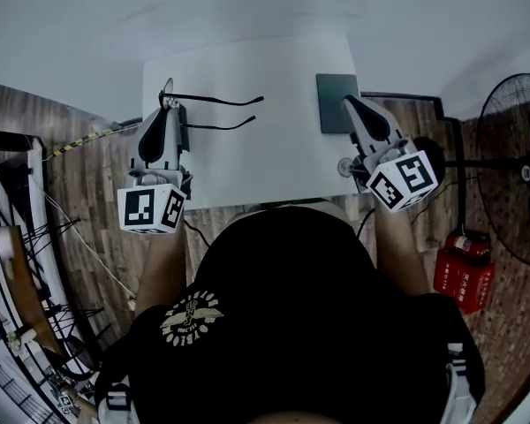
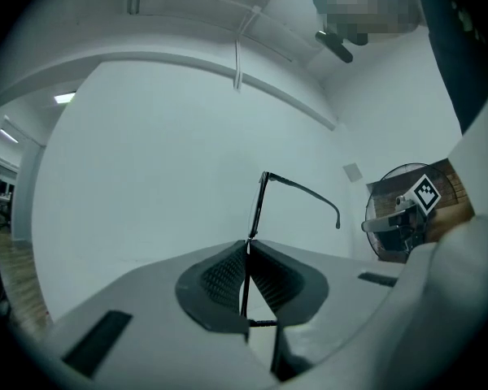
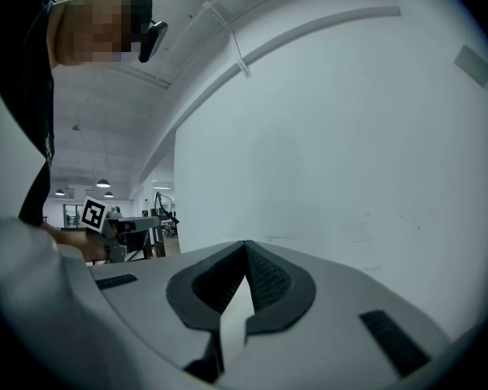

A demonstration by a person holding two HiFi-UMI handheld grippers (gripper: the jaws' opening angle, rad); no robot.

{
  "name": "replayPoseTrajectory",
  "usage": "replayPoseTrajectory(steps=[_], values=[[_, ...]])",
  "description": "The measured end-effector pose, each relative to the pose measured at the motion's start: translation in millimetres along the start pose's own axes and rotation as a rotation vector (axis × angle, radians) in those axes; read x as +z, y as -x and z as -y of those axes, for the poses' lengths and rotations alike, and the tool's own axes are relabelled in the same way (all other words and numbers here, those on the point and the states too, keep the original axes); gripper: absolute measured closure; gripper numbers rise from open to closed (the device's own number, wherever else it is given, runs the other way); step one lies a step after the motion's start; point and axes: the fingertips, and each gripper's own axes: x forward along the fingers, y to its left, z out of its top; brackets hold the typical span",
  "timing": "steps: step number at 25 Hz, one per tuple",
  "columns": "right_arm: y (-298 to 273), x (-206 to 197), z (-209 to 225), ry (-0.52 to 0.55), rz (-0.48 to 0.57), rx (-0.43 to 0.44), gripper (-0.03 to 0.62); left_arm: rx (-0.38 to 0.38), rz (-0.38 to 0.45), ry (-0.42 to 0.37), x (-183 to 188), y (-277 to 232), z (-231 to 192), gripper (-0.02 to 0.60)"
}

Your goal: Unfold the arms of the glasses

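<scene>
Left claw (image 1: 166,104) is gripping the glasses (image 1: 214,102) at the left side of the white worktop (image 1: 265,157).
Its jaws are pressing together on the front frame of the glasses, and both arms are sticking out to the right over the worktop. The right claw (image 1: 346,102) is hovering at the right side beside a dark grey mat (image 1: 334,91), jaws together with nothing between them, well apart from the glasses.

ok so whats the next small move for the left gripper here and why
Probably lower the left gripper and set the glasses down on the white table. Both arms already stick out straight from the frame, which the left jaws pinch. The right gripper is shut on nothing, off by the dark pad. The unfolding looks done.
</scene>
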Motion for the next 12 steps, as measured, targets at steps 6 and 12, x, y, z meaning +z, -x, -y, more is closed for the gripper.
replayPoseTrajectory(steps=[6, 12], values=[[7, 15, 24, 0.016, 0.003, 0.02, 0.592, 0.038, 0.063, 0.037, 29, -4, 16, 0.561], [12, 36, 42, 0.031, 0.038, 0.05, 0.594, 0.074, 0.1, 0.045, 50, -9, 34, 0.561]])
